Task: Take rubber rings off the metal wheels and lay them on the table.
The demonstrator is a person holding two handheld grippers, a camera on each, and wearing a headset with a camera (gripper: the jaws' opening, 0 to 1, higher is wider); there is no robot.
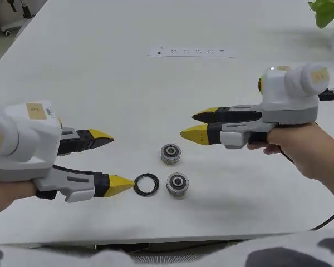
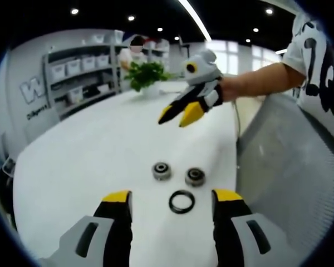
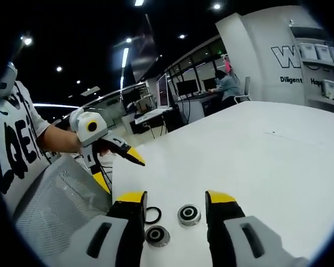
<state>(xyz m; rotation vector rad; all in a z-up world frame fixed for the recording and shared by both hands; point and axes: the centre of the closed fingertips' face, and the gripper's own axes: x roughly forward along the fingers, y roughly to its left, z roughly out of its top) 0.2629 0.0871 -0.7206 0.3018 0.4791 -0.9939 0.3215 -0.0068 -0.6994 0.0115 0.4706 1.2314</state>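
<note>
White, smooth, matt worktop (image 1: 100, 67) in an open office, with shelving and desks behind; a white plastic power strip (image 1: 192, 52) lies toward 12 o'clock and green plant leaves (image 1: 328, 11) show at 1 o'clock. Toward the front edge lies one thin black rubber ring (image 1: 146, 184), flat and loose on the surface. Just beside it at 3 o'clock is the nearer small round metal wheel (image 1: 177, 183), and the farther small round metal wheel (image 1: 171, 153) sits near that one at 12 o'clock, apart from it. Each wheel has a bright hub and a darker outer band; whether that band is a ring still fitted cannot be settled from these views. The left gripper (image 1: 112, 161) is released, its yellow-tipped black jaws spread and empty, one tip just beside the ring at 9 o'clock. The right gripper (image 1: 189, 125) is likewise released and empty, hovering at 2 o'clock of the farther wheel, apart from it. Assessment: the ring is probably light, soft, stretchy and grippy. The wheels look hard, dense and liable to slide or roll on this slick surface. Advise pinning a wheel across its flat faces with one gripper and catching the band's outer edge with the other.
</note>
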